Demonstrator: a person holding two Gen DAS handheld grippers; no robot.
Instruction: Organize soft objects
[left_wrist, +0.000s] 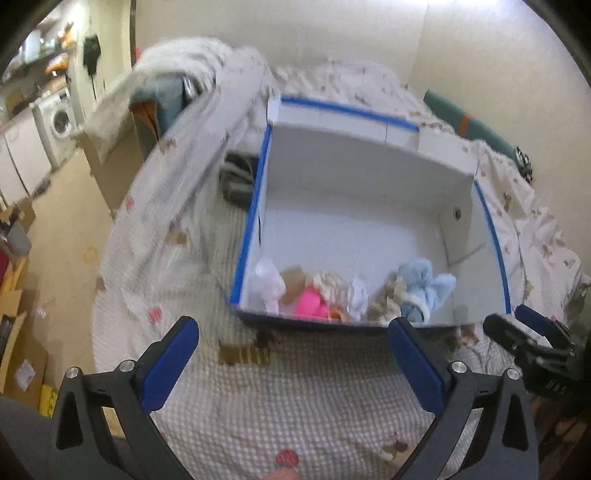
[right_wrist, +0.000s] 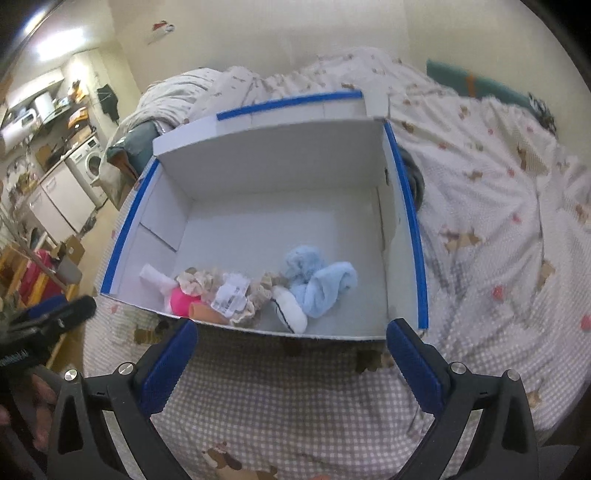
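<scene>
My fingers on both grippers — left gripper (left_wrist: 291, 354) and right gripper (right_wrist: 291, 354) — are spread open and empty, and the soft objects (right_wrist: 258, 291) lie straight ahead inside the box (right_wrist: 410, 221), a row along its near wall, about equally near to both.

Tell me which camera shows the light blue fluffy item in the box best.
The right wrist view: the light blue fluffy item lies fully visible on the box floor. In the left wrist view it sits against the near wall, partly hidden.

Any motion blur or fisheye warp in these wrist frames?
Left wrist view: motion smear on the box rim tape and the bedding; soft toys look blurry. Right wrist view: sharper, box edges bow from fisheye; ceiling glare top left. Dark vignette corners in both.
</scene>
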